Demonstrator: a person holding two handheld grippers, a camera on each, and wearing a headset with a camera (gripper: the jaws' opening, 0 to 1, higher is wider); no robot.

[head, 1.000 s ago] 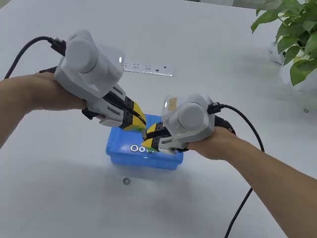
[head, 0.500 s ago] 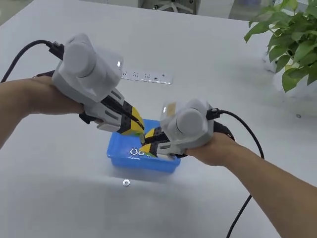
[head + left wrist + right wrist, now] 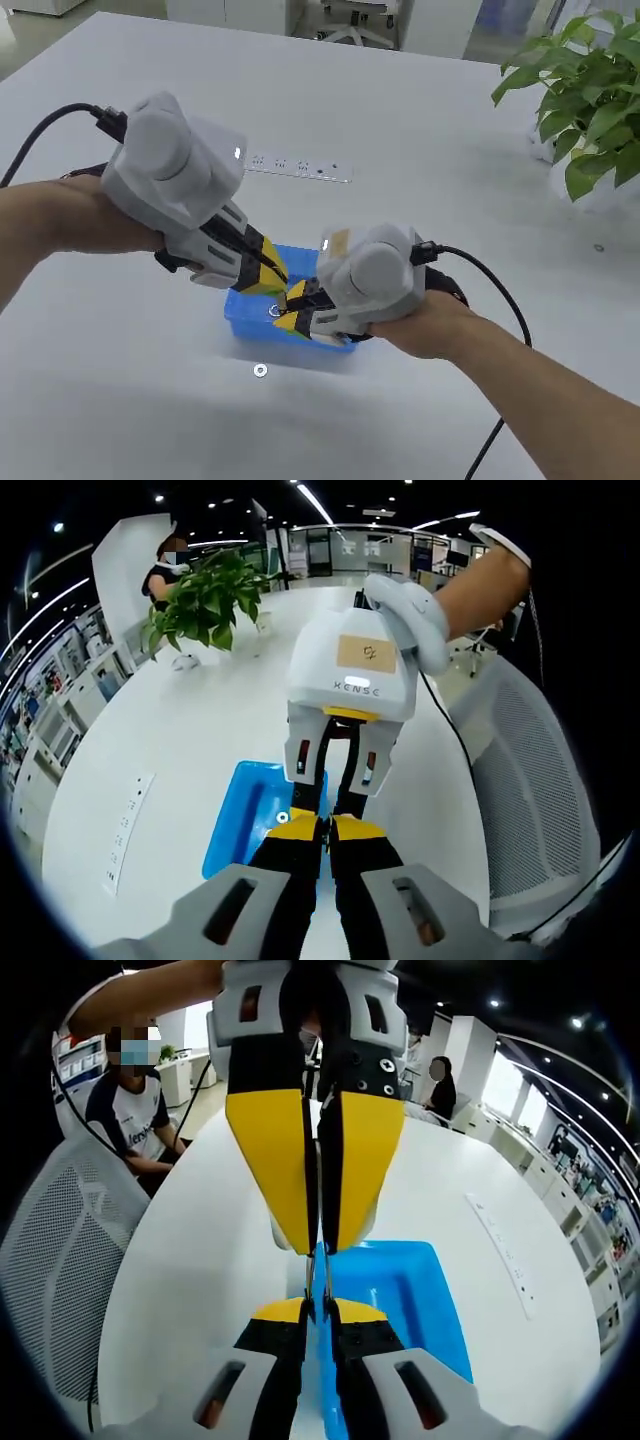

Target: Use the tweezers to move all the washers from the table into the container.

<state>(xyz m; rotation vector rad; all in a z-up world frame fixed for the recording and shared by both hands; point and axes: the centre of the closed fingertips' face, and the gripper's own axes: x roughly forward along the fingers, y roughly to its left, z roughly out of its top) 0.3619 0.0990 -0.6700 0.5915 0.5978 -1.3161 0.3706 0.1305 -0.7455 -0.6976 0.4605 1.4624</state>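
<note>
Right tool point(image 3: 287, 317) over container point(image 3: 246, 322), washer point(image 3: 260, 370) nearby

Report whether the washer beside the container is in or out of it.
Out. The washer lies on the table, in front of the blue container, apart from its wall.

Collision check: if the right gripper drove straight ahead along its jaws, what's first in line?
The left gripper: its yellow jaw tips face the right gripper nearly tip to tip above the blue container. Depth is unclear, but the gap looks slight.

Blue container point(image 3: 240, 318), white table point(image 3: 450, 150), silver washer point(image 3: 260, 371).
</note>
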